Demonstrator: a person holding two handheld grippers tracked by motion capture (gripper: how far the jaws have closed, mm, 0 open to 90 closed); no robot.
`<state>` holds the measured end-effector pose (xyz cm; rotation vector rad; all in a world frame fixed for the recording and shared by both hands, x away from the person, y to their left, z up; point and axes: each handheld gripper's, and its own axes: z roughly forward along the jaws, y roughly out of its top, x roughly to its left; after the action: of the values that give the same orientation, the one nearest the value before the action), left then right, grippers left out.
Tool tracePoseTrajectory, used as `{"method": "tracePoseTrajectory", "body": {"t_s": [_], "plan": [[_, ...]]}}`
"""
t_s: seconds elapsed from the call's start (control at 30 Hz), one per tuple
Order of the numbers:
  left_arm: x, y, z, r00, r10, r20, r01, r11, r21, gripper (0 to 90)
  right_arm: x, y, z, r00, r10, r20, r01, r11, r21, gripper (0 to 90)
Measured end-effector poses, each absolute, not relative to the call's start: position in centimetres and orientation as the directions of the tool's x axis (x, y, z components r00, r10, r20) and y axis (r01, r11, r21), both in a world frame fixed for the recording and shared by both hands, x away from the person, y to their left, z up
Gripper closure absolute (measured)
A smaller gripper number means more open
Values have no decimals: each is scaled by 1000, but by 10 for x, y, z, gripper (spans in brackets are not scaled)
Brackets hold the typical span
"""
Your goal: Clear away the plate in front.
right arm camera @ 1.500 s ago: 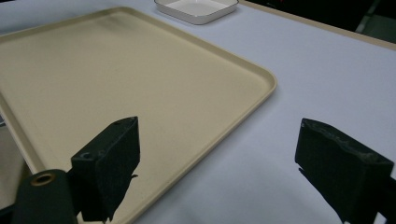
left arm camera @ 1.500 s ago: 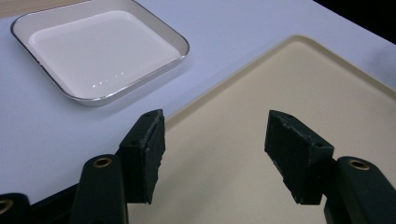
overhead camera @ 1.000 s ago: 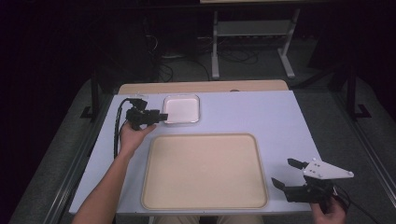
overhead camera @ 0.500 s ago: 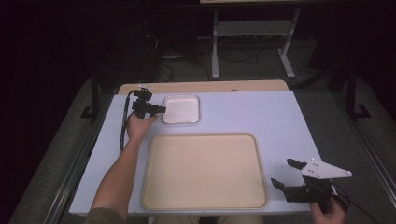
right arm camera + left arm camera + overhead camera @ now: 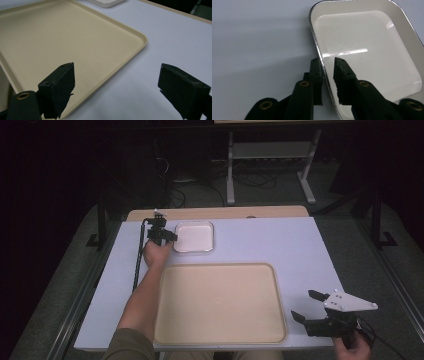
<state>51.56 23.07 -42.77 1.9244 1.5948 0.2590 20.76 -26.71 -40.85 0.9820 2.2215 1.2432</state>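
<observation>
The left claw [image 5: 327,75] had its black jaws set astride the near rim of a small white square dish with a shiny metal edge [image 5: 372,47], one jaw outside and one inside; whether they pinched the rim could not be told. That dish [image 5: 194,236] lay at the far left of the pale lilac surface [image 5: 260,240]. The right claw [image 5: 306,306], jaws spread wide, hovered at the near right corner beside a large beige rectangular plastic tray [image 5: 220,302].

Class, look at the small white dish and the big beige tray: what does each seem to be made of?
White dish: probably enamelled metal, given its glossy glare and thin silvery rim. Beige tray: likely plastic, matte and uniform in colour with a moulded raised lip.
</observation>
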Motion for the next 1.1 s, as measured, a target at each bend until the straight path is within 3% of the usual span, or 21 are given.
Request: {"method": "tracePoseTrajectory", "body": {"t_s": [0.53,0.7,1.1], "plan": [[523,236,-438,172,928,-332,866,19,500,836,209,-268,-408,-664,748,-11,380,351,856,130],[522,238,-438,126,917,-379,857,92,506,884,208,-270,-408,-660,751,-12,377,345,859,131],[515,244,-423,105,891,-441,828,168,535,887,207,-273,-408,-655,755,-4,379,334,863,130]]}}
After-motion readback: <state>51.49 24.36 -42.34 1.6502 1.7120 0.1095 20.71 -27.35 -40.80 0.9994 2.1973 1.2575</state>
